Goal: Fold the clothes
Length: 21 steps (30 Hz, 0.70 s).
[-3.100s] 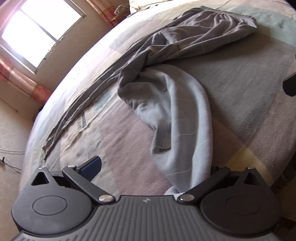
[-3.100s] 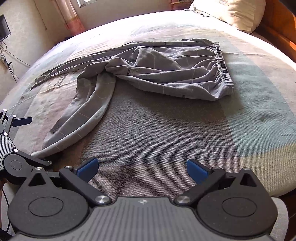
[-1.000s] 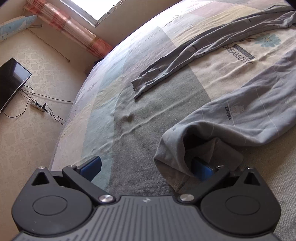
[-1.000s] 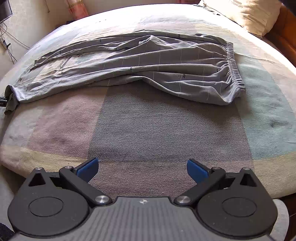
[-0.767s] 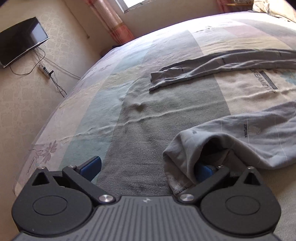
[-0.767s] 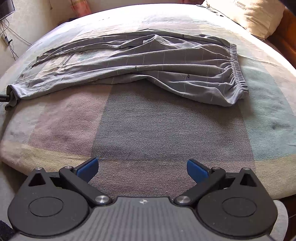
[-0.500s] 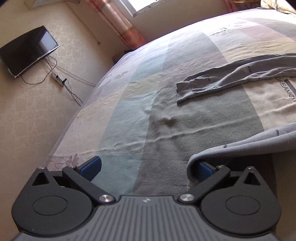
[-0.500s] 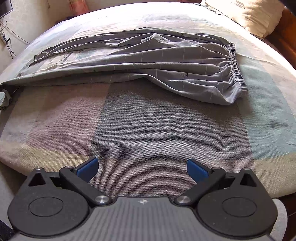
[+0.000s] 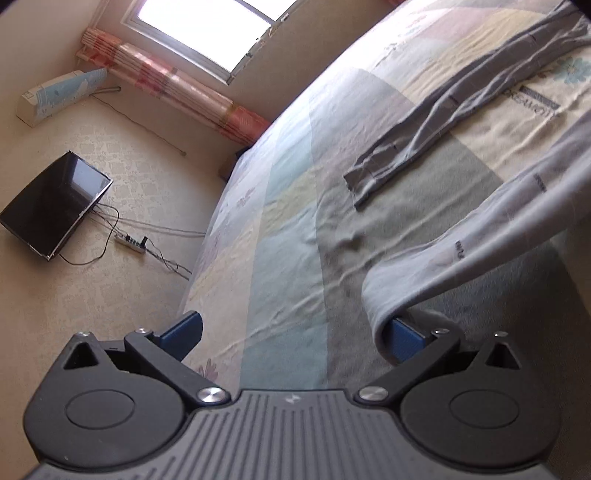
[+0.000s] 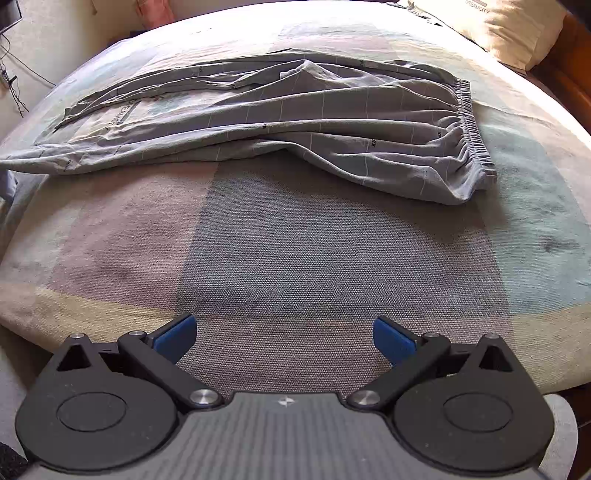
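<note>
Fingers on our left gripper stand wide apart, yet the hem of one trouser leg drapes over the blue pad at 3 o'clock, hooked rather than pinched. We judge this hold lets us drag the leg out straight along the bed without bunching the cloth. It can slip off an unclosed pad, so the pull should keep a light tension. Farther out, toward 1 o'clock, the other leg lies flat and narrow on the cover, apart from the lifted one. Off the bed at 9 o'clock a dark screen leans on the wall.

Our right gripper also has its fingers spread and empty, hovering above the near edge of the bed. We think it waits there because the trousers lie well beyond it at 12 o'clock, legs running toward 10 o'clock, waistband at 1 o'clock, ready for pinning or lifting once the leg is laid. A pillow sits beyond that.
</note>
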Available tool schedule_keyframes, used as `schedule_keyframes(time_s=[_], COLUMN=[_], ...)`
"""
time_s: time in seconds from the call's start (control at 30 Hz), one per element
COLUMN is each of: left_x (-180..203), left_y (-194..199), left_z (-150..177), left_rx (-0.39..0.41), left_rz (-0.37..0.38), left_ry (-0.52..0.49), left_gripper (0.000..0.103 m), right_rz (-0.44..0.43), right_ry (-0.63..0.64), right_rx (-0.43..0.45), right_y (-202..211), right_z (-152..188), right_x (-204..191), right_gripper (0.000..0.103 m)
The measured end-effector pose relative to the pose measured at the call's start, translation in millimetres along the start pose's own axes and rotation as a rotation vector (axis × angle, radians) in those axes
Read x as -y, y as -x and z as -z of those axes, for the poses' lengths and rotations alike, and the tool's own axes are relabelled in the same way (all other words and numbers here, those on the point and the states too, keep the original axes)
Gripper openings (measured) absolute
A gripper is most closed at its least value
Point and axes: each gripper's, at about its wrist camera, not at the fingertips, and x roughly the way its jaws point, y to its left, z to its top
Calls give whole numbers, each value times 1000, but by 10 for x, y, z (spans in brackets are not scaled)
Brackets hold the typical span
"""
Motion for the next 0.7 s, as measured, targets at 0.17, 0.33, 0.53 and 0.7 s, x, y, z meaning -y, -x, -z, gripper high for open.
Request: schedule_keyframes(time_s=[0.17,0.33,0.53,0.7], left_x=[-248,-405,-14,44], left_y=[-230,-137,-169,-389], left_z=[249,303,357,375], left_rx=[-141,-126,-106,-93], left_rz=[-54,107,295,293], left_ry=[98,246,307,480], left_gripper=[103,102,103,103], right_rz=[-6,-9,-8,12], right_ry=[5,8,31,30], right_rx=[-2,-6,-20,-21], right_y=[-7,-23,-43,-21], right_z=[11,16,29,21], right_x=[-13,-45,-118,-118], right_gripper=[103,103,103,103])
